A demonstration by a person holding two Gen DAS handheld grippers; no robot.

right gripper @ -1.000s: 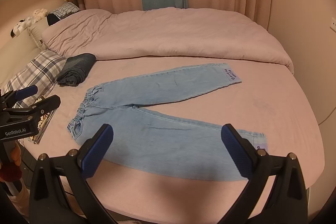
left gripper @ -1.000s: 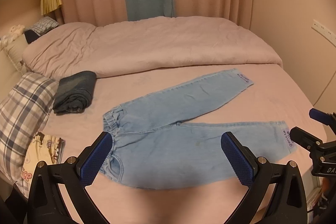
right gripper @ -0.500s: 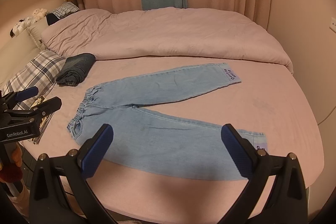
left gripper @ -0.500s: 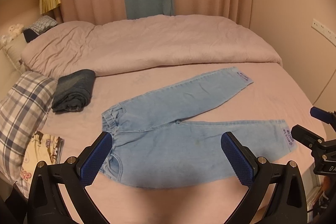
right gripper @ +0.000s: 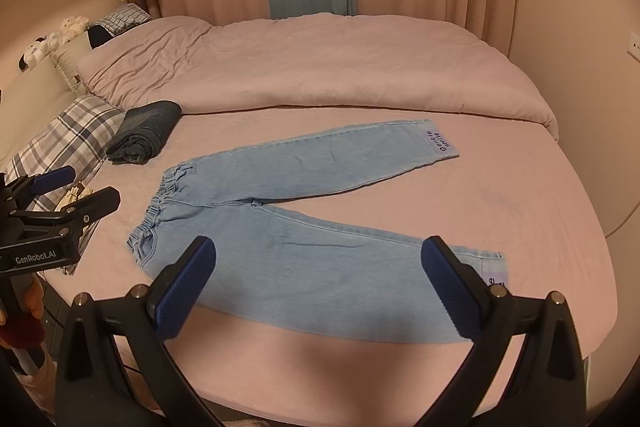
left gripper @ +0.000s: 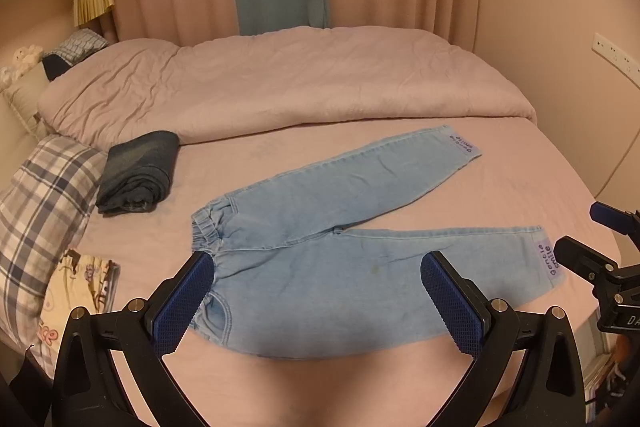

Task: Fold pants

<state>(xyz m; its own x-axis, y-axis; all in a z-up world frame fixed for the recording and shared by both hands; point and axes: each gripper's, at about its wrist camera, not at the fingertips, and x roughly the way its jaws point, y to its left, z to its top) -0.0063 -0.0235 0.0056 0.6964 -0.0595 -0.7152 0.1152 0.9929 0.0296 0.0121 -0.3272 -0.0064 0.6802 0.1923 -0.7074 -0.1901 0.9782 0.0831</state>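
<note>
I see one pair of light-blue jeans (left gripper: 340, 255) spread flat on the pink bed (left gripper: 520, 187), two legs splayed. My left gripper (left gripper: 320, 303) and right gripper (right gripper: 320, 287) both gape, empty. One folded dark garment (left gripper: 140, 171) lies near.

Light-blue denim pants (left gripper: 320, 267) lay flat and unfolded on pink bed sheet (left gripper: 520, 187), front side up. Elastic gathered waistband (left gripper: 208, 231) pointed toward left side of bed. Legs splayed in V: far leg (left gripper: 360, 179) angled up toward duvet, near leg (left gripper: 400, 279) ran roughly parallel to bed's near edge. Each cuff carried lilac patch (left gripper: 550, 263) reading "gentle smile". Small dark spot on near leg's thigh (left gripper: 375, 269). Fabric mostly smooth, faint creases on far leg.
</note>
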